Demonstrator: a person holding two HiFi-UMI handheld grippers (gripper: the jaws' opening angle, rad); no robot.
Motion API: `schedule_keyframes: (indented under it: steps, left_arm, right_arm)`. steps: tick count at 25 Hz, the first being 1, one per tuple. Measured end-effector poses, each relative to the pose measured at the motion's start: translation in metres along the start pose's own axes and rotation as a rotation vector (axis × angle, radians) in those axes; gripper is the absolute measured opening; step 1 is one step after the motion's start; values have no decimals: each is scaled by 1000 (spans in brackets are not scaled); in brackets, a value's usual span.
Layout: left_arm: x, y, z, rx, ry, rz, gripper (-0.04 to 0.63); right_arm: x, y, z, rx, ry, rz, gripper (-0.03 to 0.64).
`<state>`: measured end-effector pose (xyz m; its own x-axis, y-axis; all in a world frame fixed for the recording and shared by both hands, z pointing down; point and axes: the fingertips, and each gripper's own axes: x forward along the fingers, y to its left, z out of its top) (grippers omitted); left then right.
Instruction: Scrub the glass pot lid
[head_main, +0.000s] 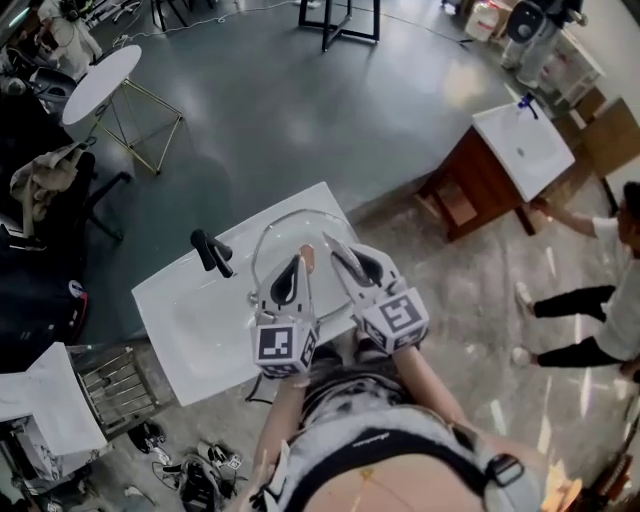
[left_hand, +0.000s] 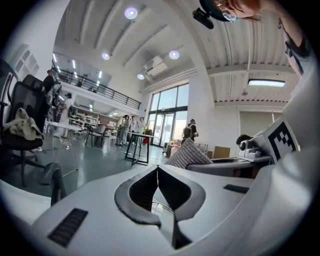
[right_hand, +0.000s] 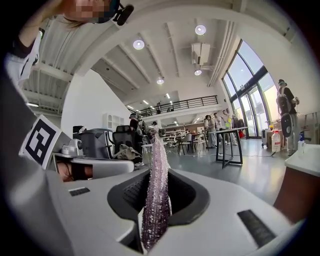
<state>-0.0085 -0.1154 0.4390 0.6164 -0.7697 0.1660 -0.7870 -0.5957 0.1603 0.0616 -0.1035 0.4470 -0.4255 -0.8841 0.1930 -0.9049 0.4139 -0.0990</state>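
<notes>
Grey hall floor runs behind the white sink tabletop (head_main: 190, 320) you stand over, with a black tap (head_main: 212, 252) at its far-left edge. The glass pot lid (head_main: 290, 225) is in the basin straight ahead, its rim arcing round both tools, so it is low enough to catch the drips and close enough for either hand to reach.

Your right gripper (head_main: 335, 250) has its jaws clamped on a sparkly purple scrub pad (right_hand: 156, 195), which is held edge-up and sticks out past the tips. That probably leaves a free end to rub the glass.

Your left gripper (head_main: 298, 260) has its jaws closed tip to tip. It sits over the lid, but you cannot tell whether it pinches the rim or simply rests there — steadying the lid looks like its job.

Both tools point nearly level, side by side.
</notes>
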Motion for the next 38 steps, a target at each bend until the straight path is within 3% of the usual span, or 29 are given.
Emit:
schedule_keyframes:
  steps: [7,13,22,35,38]
  left_arm:
    - [12,17,-18,3,45,-60,5]
    - [21,19,-40,1,101,-60,9]
    - [34,23,-64,-38,161,30,35]
    - [65,33,-147,-32,378,94,204]
    - [71,34,-163,-43,428,95,206]
  right_arm:
    - [9,-10,-17,6,25,-91,83]
    - [14,-24,-27,12,62,-129,83]
    - [33,-36,-51,6,192,-18,83]
    - [47,-66,-99,-7,311,-16,83]
    - [53,-72,-106,-12,332,-17,83]
